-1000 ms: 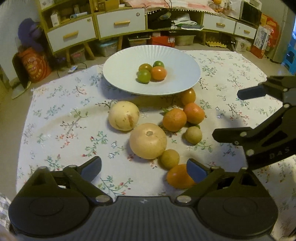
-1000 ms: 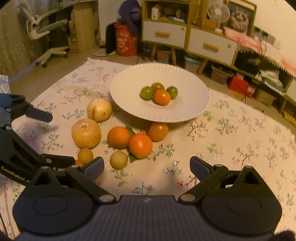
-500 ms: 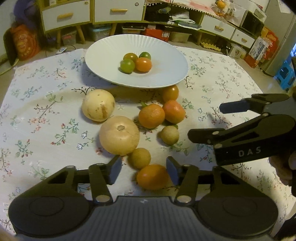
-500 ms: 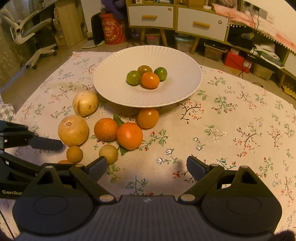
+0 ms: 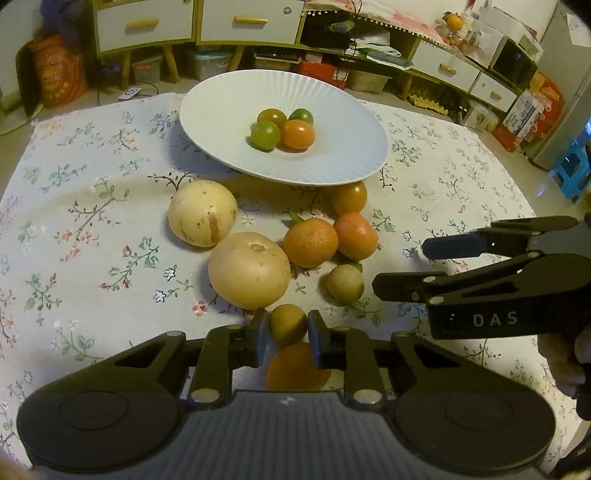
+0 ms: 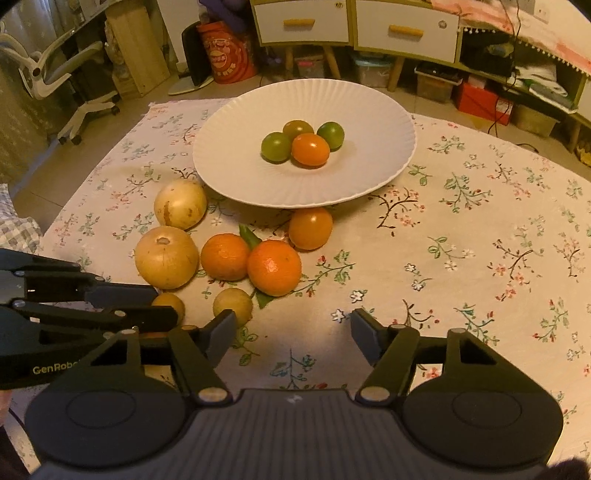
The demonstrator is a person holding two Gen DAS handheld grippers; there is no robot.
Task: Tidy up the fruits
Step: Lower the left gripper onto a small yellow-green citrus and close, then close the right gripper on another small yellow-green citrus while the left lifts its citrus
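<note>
A white plate (image 5: 221, 110) (image 6: 369, 177) holds several small green and orange tomatoes (image 5: 282, 129) (image 6: 303, 142). Below it on the floral cloth lie two pale melons (image 5: 249, 275) (image 6: 166, 256), two tangerines (image 5: 310, 242) (image 6: 273, 262), an orange tomato (image 5: 349, 197) and small tan fruits (image 5: 345, 282) (image 6: 232, 304). My left gripper (image 5: 284, 339) has closed around an orange fruit (image 5: 295, 369), with a small tan fruit (image 5: 287, 324) just beyond its fingertips. My right gripper (image 6: 291, 332) is open and empty, low over the cloth, to the right of the fruit.
The floral cloth (image 6: 480, 240) covers a round table. Drawers and shelves (image 5: 251, 22) stand behind it, an office chair (image 6: 62, 74) to the far left. The right gripper also shows in the left wrist view (image 5: 424, 266).
My left gripper has moved forward and narrowed from wide open to closed around the orange fruit. My right gripper has come lower and closer to the fruit, still open.
</note>
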